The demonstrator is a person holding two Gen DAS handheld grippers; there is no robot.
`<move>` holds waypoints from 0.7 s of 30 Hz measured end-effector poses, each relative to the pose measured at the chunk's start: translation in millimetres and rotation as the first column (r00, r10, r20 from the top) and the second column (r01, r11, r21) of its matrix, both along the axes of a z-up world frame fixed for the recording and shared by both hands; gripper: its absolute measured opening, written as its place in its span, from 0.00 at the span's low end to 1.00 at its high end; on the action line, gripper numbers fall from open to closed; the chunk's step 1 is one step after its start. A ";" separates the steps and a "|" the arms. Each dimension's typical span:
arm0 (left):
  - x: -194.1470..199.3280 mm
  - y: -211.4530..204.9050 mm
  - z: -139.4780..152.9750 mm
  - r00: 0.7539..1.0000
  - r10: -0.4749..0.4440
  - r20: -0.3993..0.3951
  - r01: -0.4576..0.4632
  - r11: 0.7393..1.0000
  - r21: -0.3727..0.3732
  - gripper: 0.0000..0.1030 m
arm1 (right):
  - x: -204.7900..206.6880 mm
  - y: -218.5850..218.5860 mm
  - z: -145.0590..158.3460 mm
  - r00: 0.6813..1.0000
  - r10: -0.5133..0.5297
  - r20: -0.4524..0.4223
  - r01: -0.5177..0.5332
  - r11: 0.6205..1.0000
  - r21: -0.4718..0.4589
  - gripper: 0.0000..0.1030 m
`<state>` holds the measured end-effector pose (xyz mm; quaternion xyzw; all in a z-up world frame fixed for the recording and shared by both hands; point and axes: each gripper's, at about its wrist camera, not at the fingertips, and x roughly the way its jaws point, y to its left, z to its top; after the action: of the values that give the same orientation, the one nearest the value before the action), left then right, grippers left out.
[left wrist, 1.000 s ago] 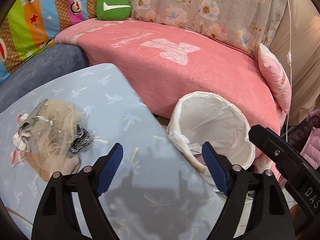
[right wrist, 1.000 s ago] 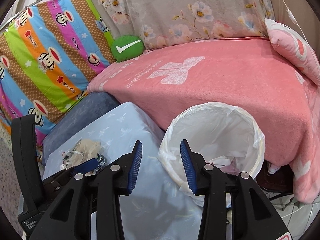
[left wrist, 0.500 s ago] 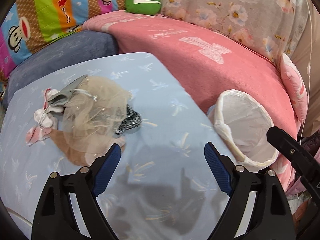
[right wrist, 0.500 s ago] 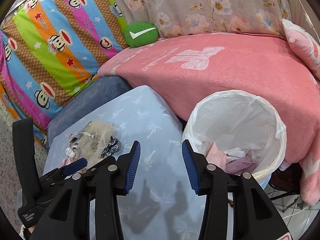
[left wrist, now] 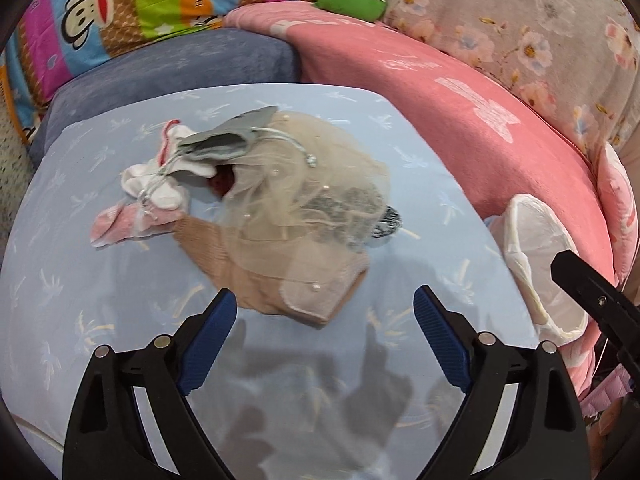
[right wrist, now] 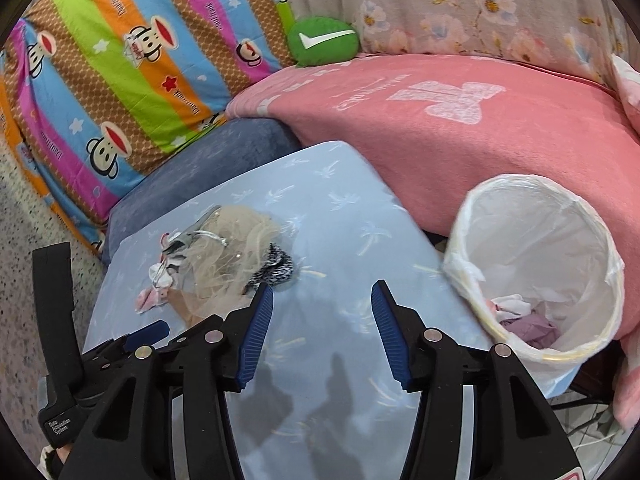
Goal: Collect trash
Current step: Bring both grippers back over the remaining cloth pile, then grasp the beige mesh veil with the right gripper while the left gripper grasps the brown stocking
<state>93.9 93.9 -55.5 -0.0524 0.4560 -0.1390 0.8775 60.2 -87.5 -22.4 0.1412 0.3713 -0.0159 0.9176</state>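
Hovering with both jaws open and empty, we face the scrap pile (left wrist: 280, 216) mid-tabletop (left wrist: 80, 320), bin (right wrist: 540, 280) alongside; its loose netting could snag and drag neighbouring scraps.

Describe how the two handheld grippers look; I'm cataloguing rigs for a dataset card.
Both look alike: the left gripper and right gripper have glossy black plastic arms with silver rivets at the pivots and blue ribbed pads on the inner faces. In the right wrist view, the left gripper's black handle carries a small white "Data Acquisition System" label. No cables or sleeves show.
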 end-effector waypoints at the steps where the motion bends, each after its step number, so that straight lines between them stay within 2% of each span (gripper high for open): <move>1: 1.3 5.4 -1.1 1.000 0.012 -0.003 -0.012 1.000 -0.003 0.85 | 5.5 4.9 -1.1 1.000 0.010 -0.003 -0.010 1.000 0.001 0.50; 12: 16.3 43.4 -18.5 0.997 0.067 -0.040 -0.067 0.998 0.000 0.85 | 65.1 44.7 -28.4 0.995 0.067 -0.073 -0.063 0.996 0.056 0.50; 21: 27.1 60.3 -30.6 0.993 0.095 -0.074 -0.095 0.995 -0.006 0.85 | 97.1 65.8 -47.4 0.990 0.085 -0.113 -0.078 0.995 0.060 0.50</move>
<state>121.0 154.2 -86.0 -0.0834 0.4844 -0.0972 0.8654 157.3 -21.8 -69.9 0.1503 0.4292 0.0240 0.8903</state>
